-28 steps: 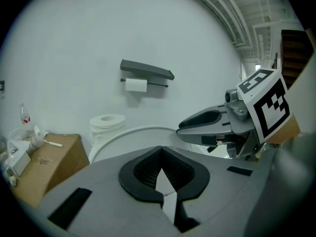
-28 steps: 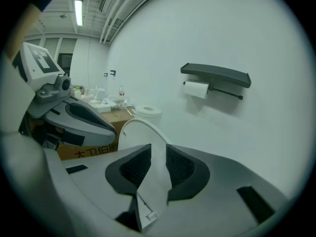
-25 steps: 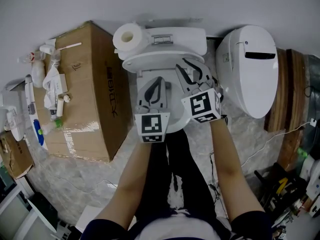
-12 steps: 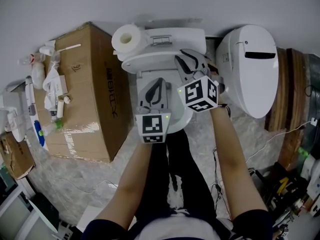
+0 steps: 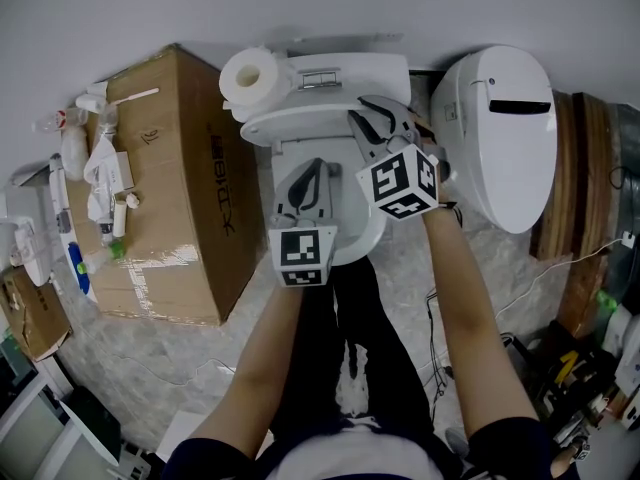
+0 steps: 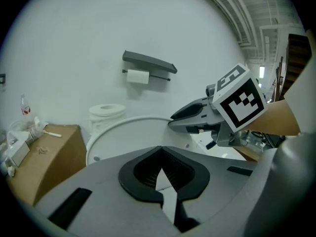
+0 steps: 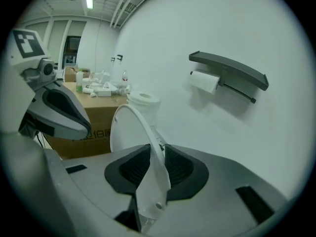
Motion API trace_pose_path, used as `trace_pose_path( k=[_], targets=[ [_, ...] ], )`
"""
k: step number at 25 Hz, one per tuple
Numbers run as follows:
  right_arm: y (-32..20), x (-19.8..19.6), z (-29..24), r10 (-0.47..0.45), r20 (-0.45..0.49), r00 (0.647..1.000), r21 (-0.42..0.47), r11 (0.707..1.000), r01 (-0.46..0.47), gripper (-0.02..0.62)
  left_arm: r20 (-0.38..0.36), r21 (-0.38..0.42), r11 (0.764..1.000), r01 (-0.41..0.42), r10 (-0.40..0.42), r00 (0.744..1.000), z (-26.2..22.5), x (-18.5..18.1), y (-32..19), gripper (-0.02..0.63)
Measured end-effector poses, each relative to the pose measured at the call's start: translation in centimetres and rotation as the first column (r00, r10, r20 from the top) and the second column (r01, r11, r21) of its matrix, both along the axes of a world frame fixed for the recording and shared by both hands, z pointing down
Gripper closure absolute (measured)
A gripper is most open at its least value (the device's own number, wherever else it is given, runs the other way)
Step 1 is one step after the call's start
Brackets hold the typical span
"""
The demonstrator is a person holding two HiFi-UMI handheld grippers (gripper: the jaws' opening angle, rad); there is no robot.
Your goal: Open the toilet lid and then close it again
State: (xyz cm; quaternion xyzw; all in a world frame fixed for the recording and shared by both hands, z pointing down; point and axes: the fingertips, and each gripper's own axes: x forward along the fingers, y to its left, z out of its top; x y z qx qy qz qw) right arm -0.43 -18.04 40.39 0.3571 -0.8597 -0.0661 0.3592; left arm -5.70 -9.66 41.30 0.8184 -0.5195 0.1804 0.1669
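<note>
Well, starting at the left, the cardboard box (image 5: 170,168) stands well clear, and the toilet roll (image 5: 247,76) sits on the far left corner of the tank (image 5: 350,73). My left gripper (image 5: 314,166) is fully closed on nothing and hovers over the bowl, just in front of the toilet lid (image 7: 127,127), which stands raised, close to upright. My right gripper (image 7: 154,149) has the lid's right rim between its jaws. They have just been opening a little, though the pads look to be against both faces.

I judge the hold to be the weak point. If it loosens further while the lid tips forward, the lid may slip out and slam down, striking my left gripper, which sits in its path. Pushing back too hard could knock the roll off.
</note>
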Motion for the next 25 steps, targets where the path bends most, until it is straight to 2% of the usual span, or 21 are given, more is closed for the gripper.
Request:
trace_pose_path(
  k=[10, 17, 25],
  targets=[
    [0.9, 0.2, -0.2, 0.041, 0.057, 0.998, -0.016, 0.999, -0.040, 0.523, 0.001, -0.025, 1.000, -0.007, 0.007, 1.000, 0.8, 0.0, 1.4, 0.600],
    [2.6, 0.2, -0.4, 0.041, 0.058, 0.997, -0.012, 0.999, -0.040, 0.522, -0.064, -0.017, 0.999, -0.045, 0.044, 0.997, 0.1, 0.4, 2.1, 0.600],
    [5.1, 0.1, -0.2, 0.041, 0.044, 0.998, -0.022, 0.999, -0.040, 0.523, -0.074, -0.006, 0.999, -0.049, 0.048, 0.996, -0.5, 0.0, 2.9, 0.600]
  ],
)
